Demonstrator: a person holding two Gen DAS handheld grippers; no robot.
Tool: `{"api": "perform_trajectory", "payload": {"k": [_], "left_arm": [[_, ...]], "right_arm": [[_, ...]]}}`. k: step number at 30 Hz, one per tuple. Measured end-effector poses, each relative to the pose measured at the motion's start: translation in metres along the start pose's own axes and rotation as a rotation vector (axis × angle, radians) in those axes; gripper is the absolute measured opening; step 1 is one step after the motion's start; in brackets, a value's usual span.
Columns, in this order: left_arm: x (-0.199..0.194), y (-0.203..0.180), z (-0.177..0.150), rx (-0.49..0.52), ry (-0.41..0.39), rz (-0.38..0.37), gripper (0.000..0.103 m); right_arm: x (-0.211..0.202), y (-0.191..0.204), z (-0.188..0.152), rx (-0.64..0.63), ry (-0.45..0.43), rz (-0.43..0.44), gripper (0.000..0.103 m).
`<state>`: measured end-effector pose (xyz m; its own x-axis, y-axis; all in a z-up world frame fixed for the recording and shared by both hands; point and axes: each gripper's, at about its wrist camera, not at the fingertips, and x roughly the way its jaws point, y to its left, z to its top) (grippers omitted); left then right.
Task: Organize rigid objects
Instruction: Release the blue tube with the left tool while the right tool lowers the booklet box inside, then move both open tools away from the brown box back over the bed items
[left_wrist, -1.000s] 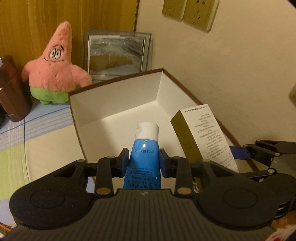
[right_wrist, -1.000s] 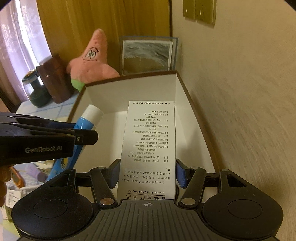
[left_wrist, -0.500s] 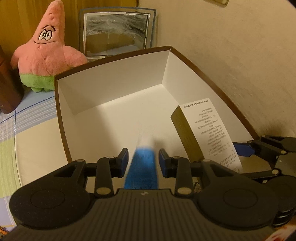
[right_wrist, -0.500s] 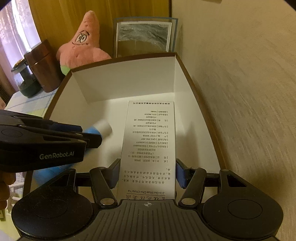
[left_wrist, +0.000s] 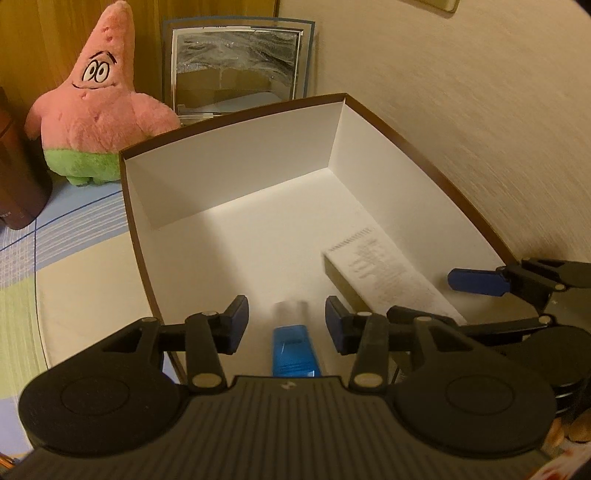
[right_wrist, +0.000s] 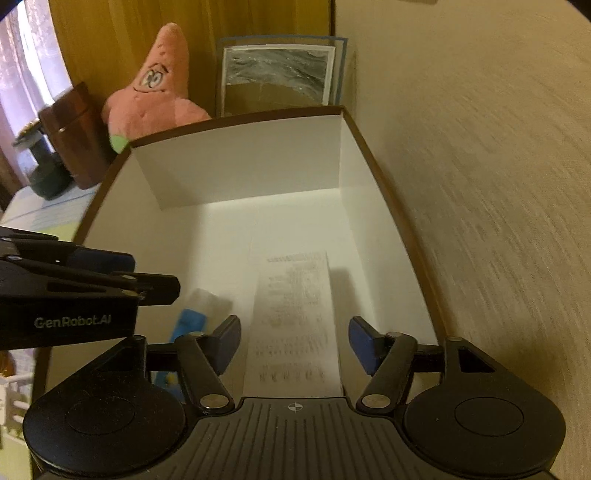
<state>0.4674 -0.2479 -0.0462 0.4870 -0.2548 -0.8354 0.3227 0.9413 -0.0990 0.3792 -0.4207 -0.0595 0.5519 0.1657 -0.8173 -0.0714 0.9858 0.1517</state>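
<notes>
Both our grippers, left gripper (left_wrist: 282, 325) and right gripper (right_wrist: 293, 339), released over the white box (left_wrist: 236, 162); blue tube (left_wrist: 294, 354) and carton (right_wrist: 293, 325) lie blurred at its near end. Risk: fingers snagging either on withdrawal.

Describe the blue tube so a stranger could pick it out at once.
Find the large white-lined box against the wall, in front of the pink starfish plush. On its floor lie two items. The blue tube with a white cap lies left of the long printed carton.
</notes>
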Motion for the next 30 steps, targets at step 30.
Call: {"api": "perform_trajectory", "payload": {"k": [30], "left_arm": [[-0.103,-0.001,-0.048,0.043,-0.104,-0.036,0.049]], "right_arm": [[-0.099,0.023,-0.037,0.094,-0.126,0.033,0.069]]}}
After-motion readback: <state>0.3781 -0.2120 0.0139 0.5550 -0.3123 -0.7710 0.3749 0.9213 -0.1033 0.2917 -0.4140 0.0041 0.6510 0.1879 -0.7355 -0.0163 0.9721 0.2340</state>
